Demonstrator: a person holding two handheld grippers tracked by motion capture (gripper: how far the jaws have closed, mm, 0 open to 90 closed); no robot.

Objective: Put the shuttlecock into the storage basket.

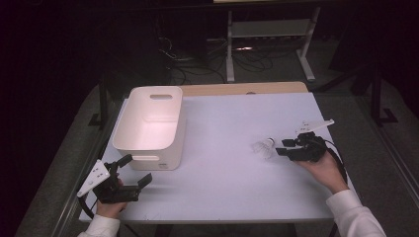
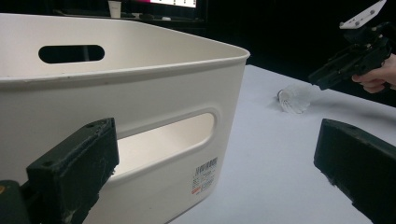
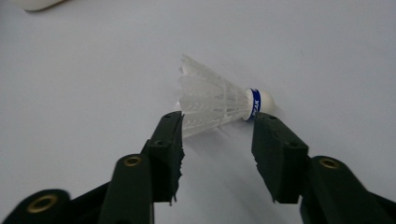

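A white plastic shuttlecock (image 1: 263, 146) with a blue band on its cork lies on its side on the white table (image 1: 222, 182), right of centre. My right gripper (image 1: 282, 147) rests just to its right, pointing left at it. In the right gripper view the open jaws (image 3: 218, 122) flank the shuttlecock (image 3: 215, 100) at their tips, one by the skirt and one by the cork, without pressing on it. My left gripper (image 1: 136, 169) stands open at the front left with nothing between its jaws. It faces the near wall of a white bin (image 1: 153, 160).
In the left gripper view the bin (image 2: 140, 84) has handle slots and a barcode label, and the shuttlecock (image 2: 295, 98) and right gripper (image 2: 322, 79) lie beyond it. A wooden strip (image 1: 242, 89) edges the table's far side. White shelf legs and cables stand on the floor behind.
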